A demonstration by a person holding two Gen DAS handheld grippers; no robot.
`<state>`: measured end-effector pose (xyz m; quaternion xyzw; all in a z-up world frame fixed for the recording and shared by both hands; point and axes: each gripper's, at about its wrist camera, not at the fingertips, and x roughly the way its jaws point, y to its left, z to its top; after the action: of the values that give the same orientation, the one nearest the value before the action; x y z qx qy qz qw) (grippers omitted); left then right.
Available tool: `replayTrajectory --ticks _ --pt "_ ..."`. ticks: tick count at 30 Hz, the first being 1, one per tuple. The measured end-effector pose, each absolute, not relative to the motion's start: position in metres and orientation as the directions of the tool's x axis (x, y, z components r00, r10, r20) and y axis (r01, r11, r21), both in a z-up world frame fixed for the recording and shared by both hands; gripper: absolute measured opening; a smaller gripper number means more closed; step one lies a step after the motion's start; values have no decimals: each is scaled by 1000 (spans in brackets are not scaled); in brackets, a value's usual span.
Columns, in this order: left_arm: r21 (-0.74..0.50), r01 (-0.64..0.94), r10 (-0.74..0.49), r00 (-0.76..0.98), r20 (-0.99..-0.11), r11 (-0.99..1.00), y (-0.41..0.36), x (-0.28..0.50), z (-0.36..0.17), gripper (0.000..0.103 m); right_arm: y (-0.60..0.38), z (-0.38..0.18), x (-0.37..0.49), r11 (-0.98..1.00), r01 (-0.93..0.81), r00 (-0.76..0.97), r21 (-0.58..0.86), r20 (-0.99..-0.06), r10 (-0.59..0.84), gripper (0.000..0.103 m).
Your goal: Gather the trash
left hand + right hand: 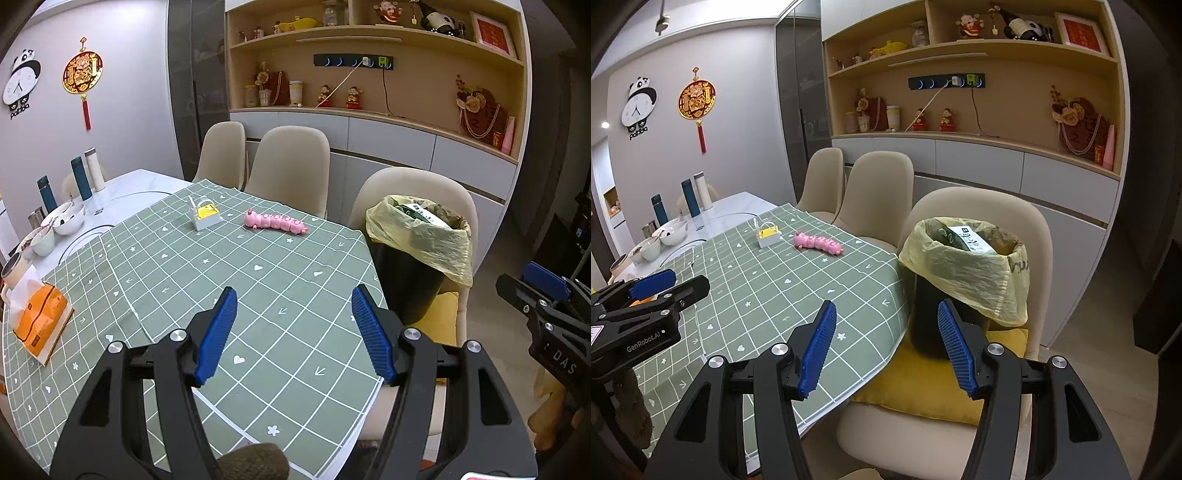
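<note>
Left wrist view: both the left gripper point(293, 334) and right gripper point(886, 345) spread empty; bin's thin yellow liner point(424, 236) at two o'clock looks soft, best pinched at its rim.

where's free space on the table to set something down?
Free: the green cloth between the pink toy and the open left claw, and the strip between the orange bag and that claw. Crowded: the far left end with bowls and flasks. The bin fills the nearest chair.
</note>
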<state>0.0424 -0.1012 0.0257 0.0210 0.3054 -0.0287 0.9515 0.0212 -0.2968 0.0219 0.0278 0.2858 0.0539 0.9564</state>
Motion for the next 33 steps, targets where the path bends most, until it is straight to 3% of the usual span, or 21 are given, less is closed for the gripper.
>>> replayTrajectory --ticks 33 --pt "19 95 -62 776 -627 995 -101 57 14 61 -295 14 29 993 -89 810 82 -573 120 54"
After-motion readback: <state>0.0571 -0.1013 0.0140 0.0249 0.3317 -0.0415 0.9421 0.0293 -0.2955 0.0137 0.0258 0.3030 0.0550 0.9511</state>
